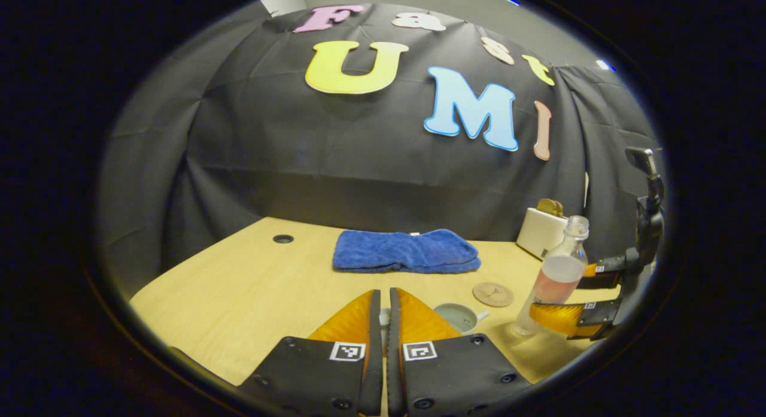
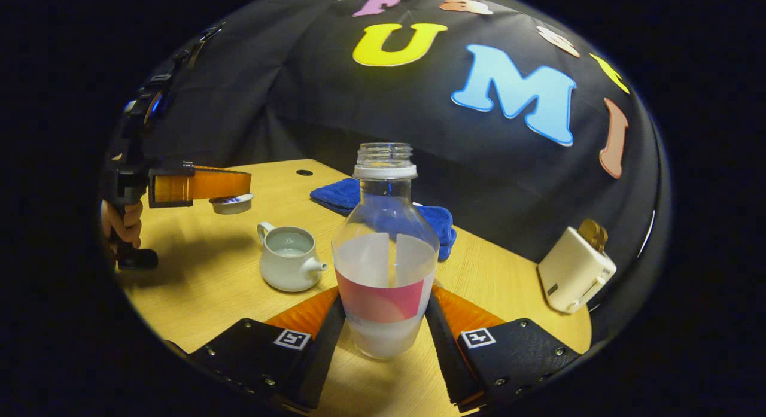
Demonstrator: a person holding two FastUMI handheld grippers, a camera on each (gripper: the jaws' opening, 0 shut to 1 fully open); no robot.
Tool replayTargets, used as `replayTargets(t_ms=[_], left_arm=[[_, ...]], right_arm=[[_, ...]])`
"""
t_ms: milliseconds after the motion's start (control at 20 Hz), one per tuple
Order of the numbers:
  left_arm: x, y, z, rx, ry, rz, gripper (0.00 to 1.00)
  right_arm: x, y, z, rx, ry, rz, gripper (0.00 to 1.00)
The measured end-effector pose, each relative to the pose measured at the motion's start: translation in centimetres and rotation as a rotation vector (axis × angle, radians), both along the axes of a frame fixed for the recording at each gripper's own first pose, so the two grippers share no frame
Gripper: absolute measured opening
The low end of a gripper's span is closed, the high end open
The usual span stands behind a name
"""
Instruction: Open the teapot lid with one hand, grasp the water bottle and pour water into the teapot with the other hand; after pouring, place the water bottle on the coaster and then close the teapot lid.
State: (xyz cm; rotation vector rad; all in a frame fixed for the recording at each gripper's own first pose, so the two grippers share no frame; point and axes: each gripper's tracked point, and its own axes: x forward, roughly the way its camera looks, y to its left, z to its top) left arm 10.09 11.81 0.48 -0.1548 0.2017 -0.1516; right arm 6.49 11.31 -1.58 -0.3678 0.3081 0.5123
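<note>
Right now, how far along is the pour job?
Done: lid is off the teapot, held up by the left gripper. In hand: right gripper grips the uncapped bottle, which is upright on the table. Left: pour, set bottle on coaster, close lid.

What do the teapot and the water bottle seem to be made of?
Teapot: likely glazed ceramic, as its pale body is opaque with a soft sheen. Water bottle: probably clear plastic; you see through its thin wall, and the neck is threaded.
</note>
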Motion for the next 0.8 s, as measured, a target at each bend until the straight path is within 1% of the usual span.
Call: replayTargets(t_ms=[150, 300, 500, 600, 800], left_arm=[[0.8, -2.2, 0.8, 0.015, -0.019, -0.032, 0.1], [1.7, -4.2, 1.2, 0.017, -0.027, -0.062, 0.1], [2.5, -6.2, 0.8, 0.019, -0.024, -0.09, 0.1], [2.6, -7.0, 0.4, 0.022, -0.019, -0.104, 0.09], [2.9, -7.9, -0.7, 0.046, 0.0, -0.115, 0.1]], right_arm=[[0.0, -0.4, -0.7, 0.063, 0.02, -0.038, 0.76], [-0.4, -1.0, -1.0, 0.117, 0.022, -0.054, 0.77], [0.2, -1.7, 0.7, 0.163, -0.015, -0.077, 0.77], [1.1, -1.8, 2.2, 0.193, -0.029, -0.095, 0.76], [4.8, -3.2, 5.2, 0.225, -0.1, -0.13, 0.76]])
